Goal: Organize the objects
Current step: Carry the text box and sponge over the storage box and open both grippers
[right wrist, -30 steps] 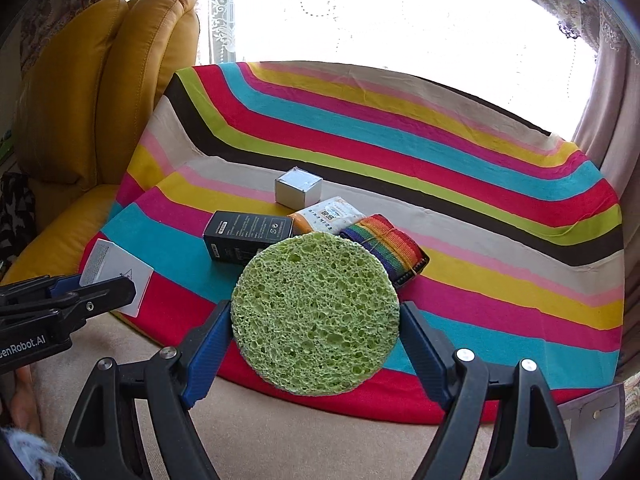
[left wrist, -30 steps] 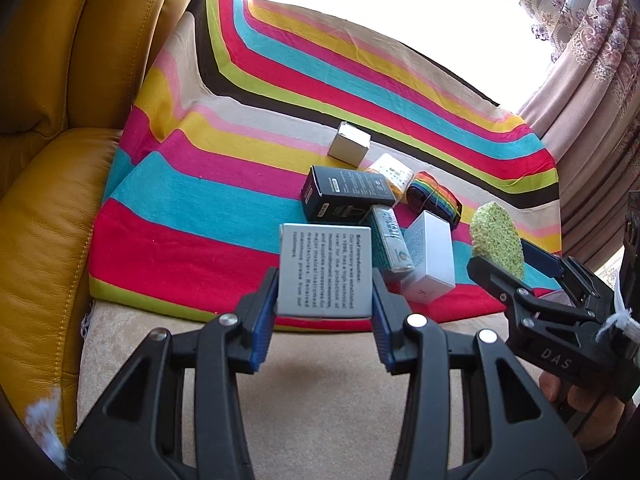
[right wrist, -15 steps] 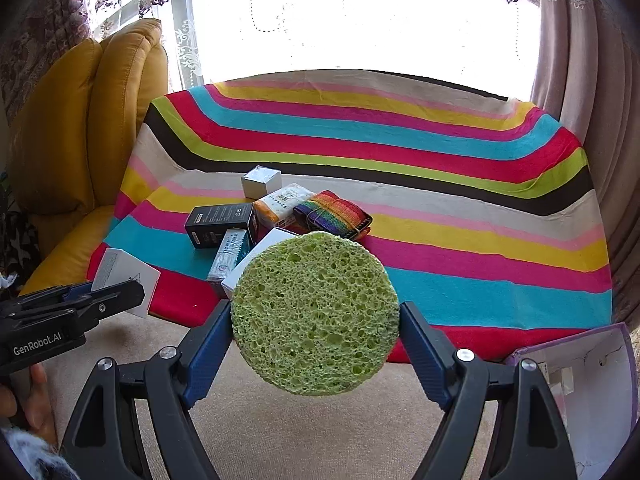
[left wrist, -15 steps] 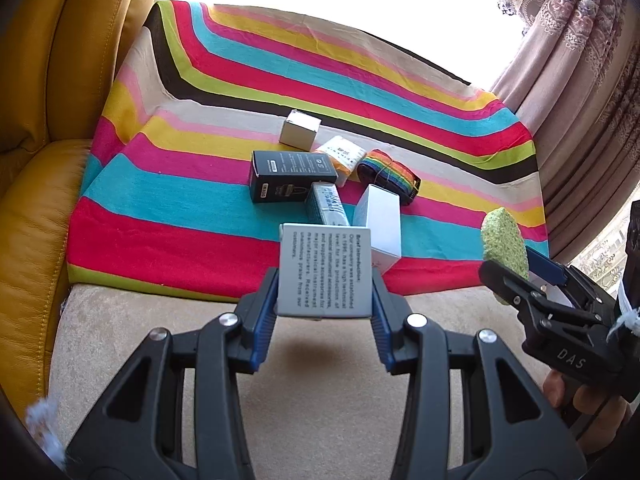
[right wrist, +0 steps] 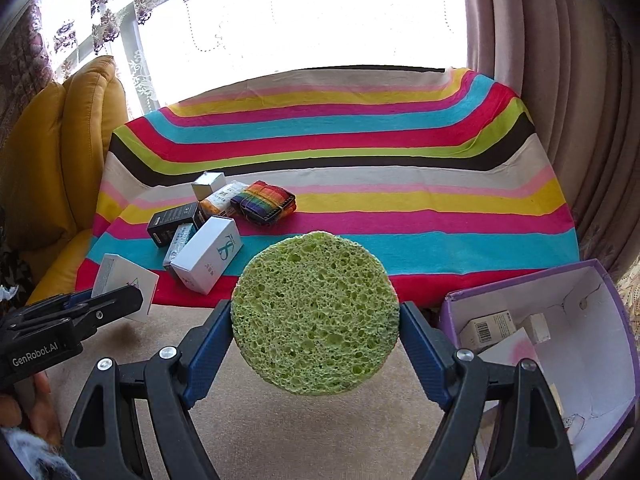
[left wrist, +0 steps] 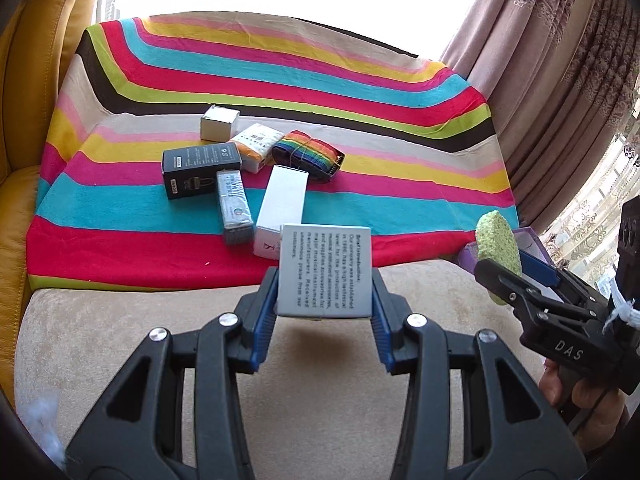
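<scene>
Mid-carry: left gripper [left wrist: 324, 280] fingers clenched on grey printed box [left wrist: 325, 270], right gripper [right wrist: 316, 322] grasping green sponge [right wrist: 315, 312]; next, probably lower into purple bin [right wrist: 616, 312], lower right.

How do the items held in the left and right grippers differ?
The left gripper holds a grey box: flat-faced, rectangular, printed with text. The right gripper holds a green sponge: round, porous, unprinted. The sponge spreads its jaws wider than the box does. Both are clamped by their side edges, off the sofa.
</scene>
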The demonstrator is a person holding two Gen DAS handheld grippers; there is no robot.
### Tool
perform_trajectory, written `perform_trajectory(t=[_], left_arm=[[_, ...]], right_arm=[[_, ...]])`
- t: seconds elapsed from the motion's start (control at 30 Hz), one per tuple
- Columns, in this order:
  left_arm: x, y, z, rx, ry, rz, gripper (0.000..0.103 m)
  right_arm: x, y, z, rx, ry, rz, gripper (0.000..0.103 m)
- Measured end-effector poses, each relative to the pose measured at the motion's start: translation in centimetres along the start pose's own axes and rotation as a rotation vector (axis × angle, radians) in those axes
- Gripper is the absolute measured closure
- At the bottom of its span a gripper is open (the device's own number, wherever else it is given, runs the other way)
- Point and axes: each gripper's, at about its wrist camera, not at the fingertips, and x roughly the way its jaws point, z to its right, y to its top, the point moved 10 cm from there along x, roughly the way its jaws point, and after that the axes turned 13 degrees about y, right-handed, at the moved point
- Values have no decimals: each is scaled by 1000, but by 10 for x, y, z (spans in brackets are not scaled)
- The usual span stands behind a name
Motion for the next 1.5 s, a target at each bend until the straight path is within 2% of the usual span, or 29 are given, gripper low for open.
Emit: perform_trajectory(t=[0.33,0.77,0.97,1.17,1.2,1.27,1.3,1.33,1.5], left_arm=[[5,-6,81,130,-74,-30,57],[4,-26,204,342,-222,-58,57],[-4,-39,252,440,-300,-58,56],[-6,-50,285,500,-364,-76,56],[-5,-52,291,514,-377,-85,55],[-3,-59,300,541,-387,-107,43],[-3,-60,301,548,-384,-103,31],[-5,-60,301,549,-386,-97,25],[-8,-53,291,507,-384,-94,19]], right_arm=[[-44,-27,65,117,-75,32,21],[-112,-81,184,313,-300,56,21],[-138,-86,217,355,-389,85,21],[-148,-85,230,369,-417,98,21],[-149,-85,232,375,-425,100,20],[-151,-86,236,393,-442,100,20],[-151,-86,237,397,-449,96,19],[-151,-87,238,396,-457,90,18],[-149,-85,235,392,-457,79,18]])
